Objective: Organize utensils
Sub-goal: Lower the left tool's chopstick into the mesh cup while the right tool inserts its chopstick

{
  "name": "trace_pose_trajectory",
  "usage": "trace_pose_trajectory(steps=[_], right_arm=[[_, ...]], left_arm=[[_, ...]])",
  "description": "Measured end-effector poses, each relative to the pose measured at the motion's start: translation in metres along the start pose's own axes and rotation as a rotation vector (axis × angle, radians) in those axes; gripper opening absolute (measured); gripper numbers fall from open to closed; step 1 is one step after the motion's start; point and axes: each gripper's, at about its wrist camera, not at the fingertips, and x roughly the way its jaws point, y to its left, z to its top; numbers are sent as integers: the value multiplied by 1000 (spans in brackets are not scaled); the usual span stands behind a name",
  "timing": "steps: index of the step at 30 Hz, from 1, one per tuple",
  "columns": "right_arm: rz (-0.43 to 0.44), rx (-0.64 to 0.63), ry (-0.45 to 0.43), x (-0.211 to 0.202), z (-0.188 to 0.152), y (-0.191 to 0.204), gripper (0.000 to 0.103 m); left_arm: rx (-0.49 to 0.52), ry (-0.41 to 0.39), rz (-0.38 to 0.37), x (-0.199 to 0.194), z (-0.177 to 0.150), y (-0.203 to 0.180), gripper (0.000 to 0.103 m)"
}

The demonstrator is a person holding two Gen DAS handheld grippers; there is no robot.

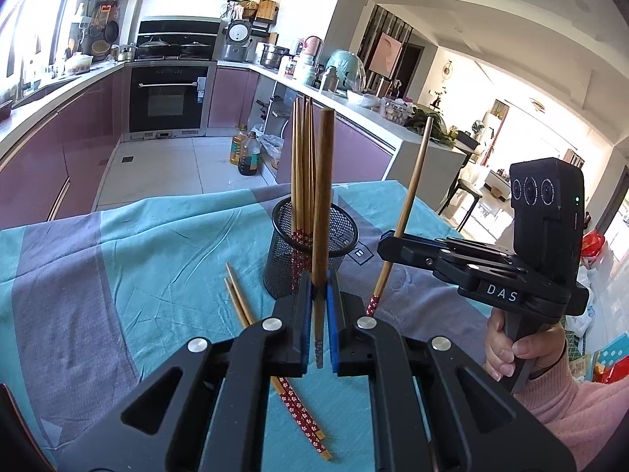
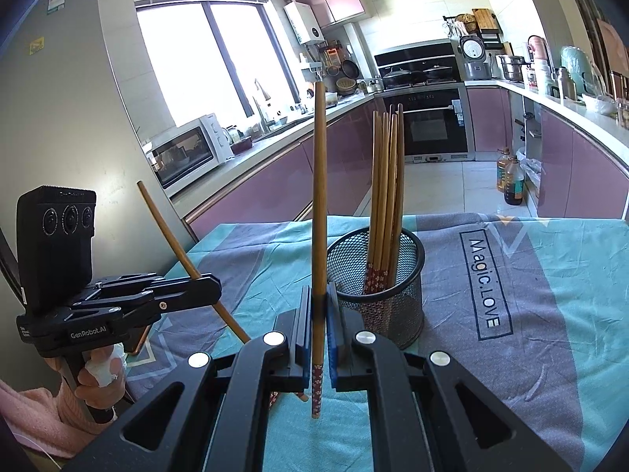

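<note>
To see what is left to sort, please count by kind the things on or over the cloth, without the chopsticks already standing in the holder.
Chopsticks held: 2, one in the left gripper, one in the right gripper
Chopsticks lying on the cloth: 2
Mesh holder: 1
Total: 5

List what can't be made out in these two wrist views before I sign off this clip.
- Loose chopsticks on the cloth: left wrist view, the left hand-held gripper covers their middle; the count is unclear.
- Mesh holder: both views, bundled chopsticks overlap, so no count.
- Right hand-held gripper: its body covers the cloth nearest the camera.
- Counter items behind: too small to identify.
</note>
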Motion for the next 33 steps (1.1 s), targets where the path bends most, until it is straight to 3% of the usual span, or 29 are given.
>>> trace_pose_trajectory(steps=[33], right_arm=[[-8, -38, -47, -11, 20, 3, 6]], left_arm=[[50, -33, 6, -2, 21, -7, 8]])
